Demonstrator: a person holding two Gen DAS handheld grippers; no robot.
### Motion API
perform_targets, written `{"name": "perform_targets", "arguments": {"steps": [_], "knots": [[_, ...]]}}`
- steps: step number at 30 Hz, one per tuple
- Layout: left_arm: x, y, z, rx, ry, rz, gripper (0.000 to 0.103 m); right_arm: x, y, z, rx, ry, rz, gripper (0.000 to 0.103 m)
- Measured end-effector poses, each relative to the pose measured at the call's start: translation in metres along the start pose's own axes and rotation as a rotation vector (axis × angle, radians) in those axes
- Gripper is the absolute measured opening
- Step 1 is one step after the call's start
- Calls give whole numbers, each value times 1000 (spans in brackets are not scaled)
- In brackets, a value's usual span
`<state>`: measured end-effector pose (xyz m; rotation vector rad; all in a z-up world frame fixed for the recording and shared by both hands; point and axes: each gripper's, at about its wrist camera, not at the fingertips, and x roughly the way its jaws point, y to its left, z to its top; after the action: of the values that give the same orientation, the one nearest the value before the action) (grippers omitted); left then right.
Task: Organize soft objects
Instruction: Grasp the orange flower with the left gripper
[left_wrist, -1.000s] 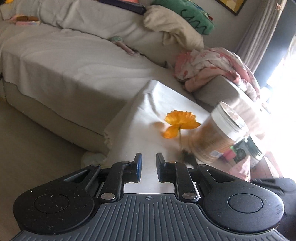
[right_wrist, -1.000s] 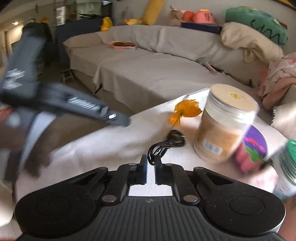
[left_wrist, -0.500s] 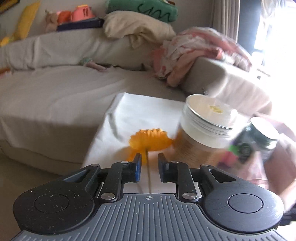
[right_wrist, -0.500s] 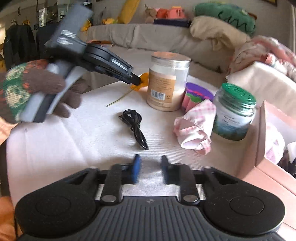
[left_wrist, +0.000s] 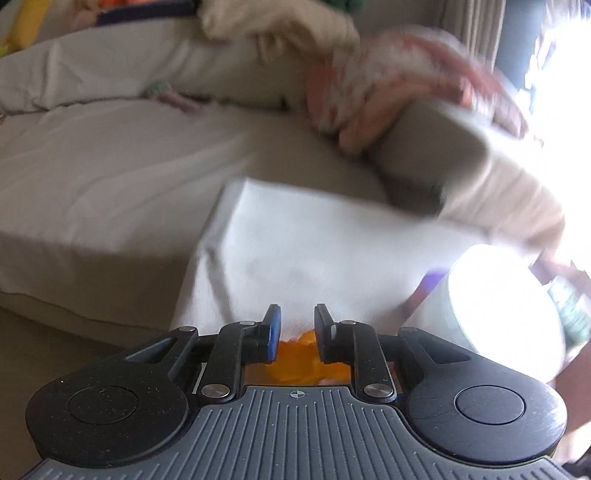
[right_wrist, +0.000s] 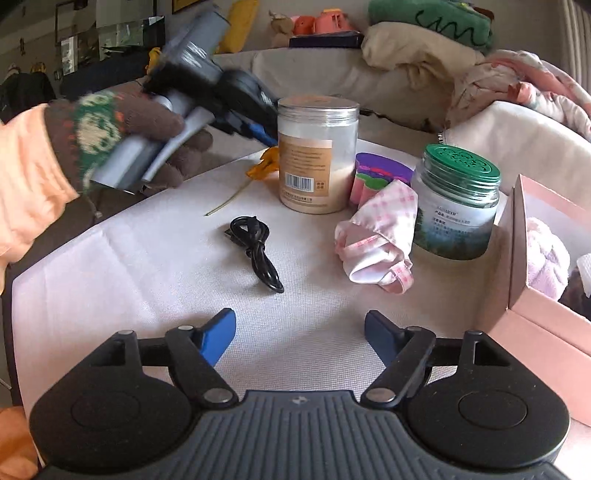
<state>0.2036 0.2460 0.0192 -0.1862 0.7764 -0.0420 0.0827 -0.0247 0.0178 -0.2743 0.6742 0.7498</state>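
The left gripper (left_wrist: 295, 332) had dropped over the orange fabric flower (right_wrist: 266, 164) at the table's far left, its jaws narrow and not yet closed. The right gripper (right_wrist: 300, 332) had spread wide, empty, near the pink checked cloth (right_wrist: 376, 236), so a grasp looked imminent.

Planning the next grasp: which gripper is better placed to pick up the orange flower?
Left. The left gripper is right over the orange flower, jaws slightly apart, petals showing behind its fingers. The right gripper is wide open but low at the near table edge, with the black cable between it and the flower.
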Motion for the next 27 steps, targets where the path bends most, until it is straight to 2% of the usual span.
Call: {"name": "perform_targets", "arguments": {"steps": [4, 10, 13, 16, 17, 19, 23, 25, 27], "knots": [[-12, 3, -14, 60, 10, 9, 21, -1, 1, -1, 2, 0, -1, 79], [-53, 1, -57, 210, 30, -54, 23, 1, 2, 0, 1, 3, 1, 81], [-76, 14, -67, 121, -8, -28, 24, 2, 2, 1, 3, 5, -3, 83], [-110, 19, -76, -9, -115, 44, 25, 2, 2, 1, 4, 5, -4, 83], [-122, 19, -80, -35, -147, 36, 25, 2, 2, 1, 5, 6, -5, 84], [-134, 11, -84, -39, -157, -15, 25, 2, 1, 1, 8, 7, -6, 84], [-122, -20, -84, 51, -107, -75, 26, 3, 2, 1, 10, 8, -10, 85], [-107, -35, -84, 82, -95, -33, 26, 3, 2, 1, 11, 8, -13, 86], [-94, -47, -86, 124, -85, 42, 26, 3, 1, 1, 13, 8, -15, 86]]}}
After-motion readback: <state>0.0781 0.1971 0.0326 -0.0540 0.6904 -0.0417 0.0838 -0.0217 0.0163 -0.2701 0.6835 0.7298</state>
